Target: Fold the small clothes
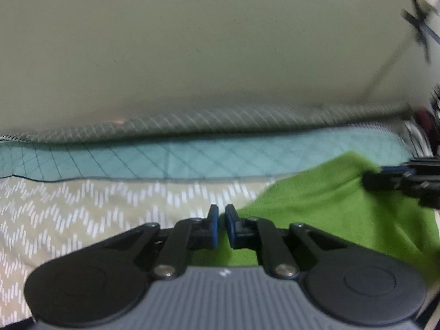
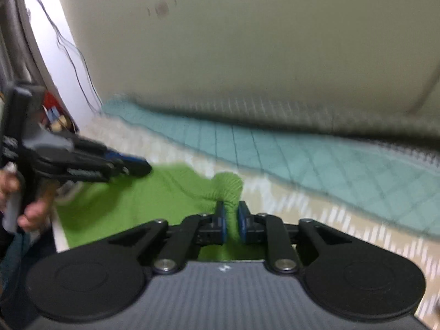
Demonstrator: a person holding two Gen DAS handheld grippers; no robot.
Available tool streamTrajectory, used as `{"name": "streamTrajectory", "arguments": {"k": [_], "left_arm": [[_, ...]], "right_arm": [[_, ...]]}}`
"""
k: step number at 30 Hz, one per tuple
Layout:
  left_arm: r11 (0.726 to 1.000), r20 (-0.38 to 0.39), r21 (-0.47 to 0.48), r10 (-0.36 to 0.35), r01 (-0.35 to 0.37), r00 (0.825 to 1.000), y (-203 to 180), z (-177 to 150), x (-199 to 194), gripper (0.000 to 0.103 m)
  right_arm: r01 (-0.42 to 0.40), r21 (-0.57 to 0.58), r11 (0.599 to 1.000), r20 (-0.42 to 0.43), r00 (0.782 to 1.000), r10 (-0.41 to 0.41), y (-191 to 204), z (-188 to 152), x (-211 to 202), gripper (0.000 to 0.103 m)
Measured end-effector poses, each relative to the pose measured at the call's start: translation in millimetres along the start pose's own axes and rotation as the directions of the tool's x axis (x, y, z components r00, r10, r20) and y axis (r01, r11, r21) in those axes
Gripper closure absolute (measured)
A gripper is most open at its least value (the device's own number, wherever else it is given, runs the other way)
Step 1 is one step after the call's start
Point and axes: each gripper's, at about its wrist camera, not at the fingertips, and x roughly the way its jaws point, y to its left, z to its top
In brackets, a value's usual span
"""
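Nearby, a teal quilt [image 1: 192,159] borders the green cloth [image 1: 330,206] against the wall [image 1: 220,55].

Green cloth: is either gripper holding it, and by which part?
The right gripper pinches a raised edge fold of the green cloth. The left gripper is shut at another edge; its hold cannot be told.

Plain beige wall [image 1: 220,41] fills upper frame, both views. Below it a teal quilted blanket [image 1: 192,159] with diamond stitching, then a beige bedcover [image 1: 68,206] with white zigzag dashes, lower left. Thin dark wires [image 2: 68,46] hang upper left, right-wrist view.
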Motion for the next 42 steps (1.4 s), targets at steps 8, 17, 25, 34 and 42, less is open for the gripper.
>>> {"name": "streamTrajectory", "arguments": {"k": [8,17,25,34,42], "left_arm": [[0.988,-0.002,-0.062,0.142,-0.142,0.99,-4,4,17,0.081],[0.994,0.221,-0.087,0.081,-0.063,0.972,2,-38,-86,0.053],[0.963,0.125,-0.262,-0.028,0.061,0.992,18,-56,-62,0.055],[0.999,0.13,-0.053,-0.001,0.008,0.991,-48,-79,-26,0.052],[1.0,0.132,-0.02,0.019,-0.016,0.991,-52,-81,-25,0.047]], "right_arm": [[0.152,0.063,0.986,-0.019,0.988,-0.151,-19,7,45,0.082],[0.139,0.167,0.976,0.254,0.95,-0.179,-25,-26,-100,0.046],[0.384,0.45,0.806,0.294,0.789,-0.54,-52,-153,-228,0.043],[0.333,0.64,0.693,0.212,0.79,-0.576,-71,-221,-250,0.041],[-0.149,0.86,0.488,0.351,0.867,-0.353,-67,-247,-235,0.038]]}}
